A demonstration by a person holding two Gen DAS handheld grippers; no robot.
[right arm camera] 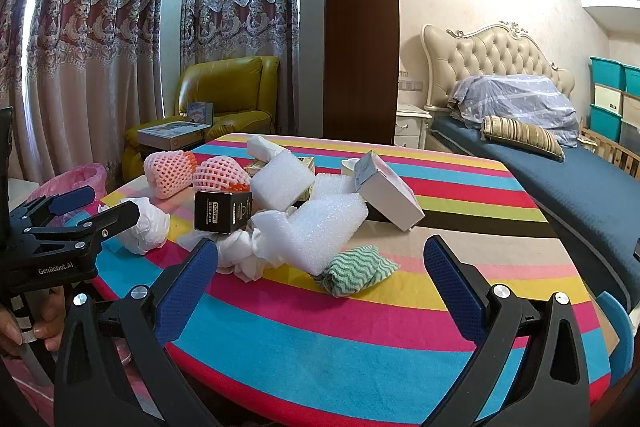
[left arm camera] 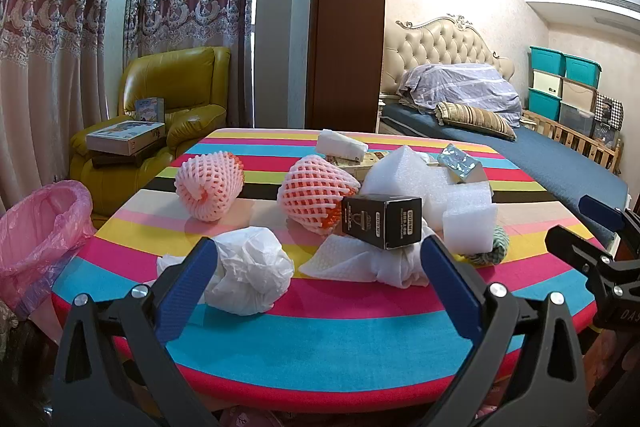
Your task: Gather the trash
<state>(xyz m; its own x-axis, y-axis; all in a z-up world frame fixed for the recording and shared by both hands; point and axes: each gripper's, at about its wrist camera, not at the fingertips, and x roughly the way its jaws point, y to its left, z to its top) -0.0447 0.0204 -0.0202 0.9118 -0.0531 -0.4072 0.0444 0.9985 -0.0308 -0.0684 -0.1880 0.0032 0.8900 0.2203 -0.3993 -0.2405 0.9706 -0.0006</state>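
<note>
Black box (left arm camera: 382, 221) reads "DORMI"; left tool's body says "GenRobot.AI". Left gripper (left arm camera: 316, 275) and right gripper (right arm camera: 320, 277) both spread wide, holding nothing, at the near edge of the striped table (left arm camera: 320, 343). Trash sits mid-table: crumpled white bag (left arm camera: 250, 271), foam blocks (right arm camera: 316, 231), pink fruit nets (left arm camera: 210, 185). Near strip bare. Pink-lined bin (left arm camera: 38, 239) off the left edge.

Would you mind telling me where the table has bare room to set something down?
Free: the near edge of the striped table, and right of the white box. Crowded: around the black box and foam blocks.
</note>
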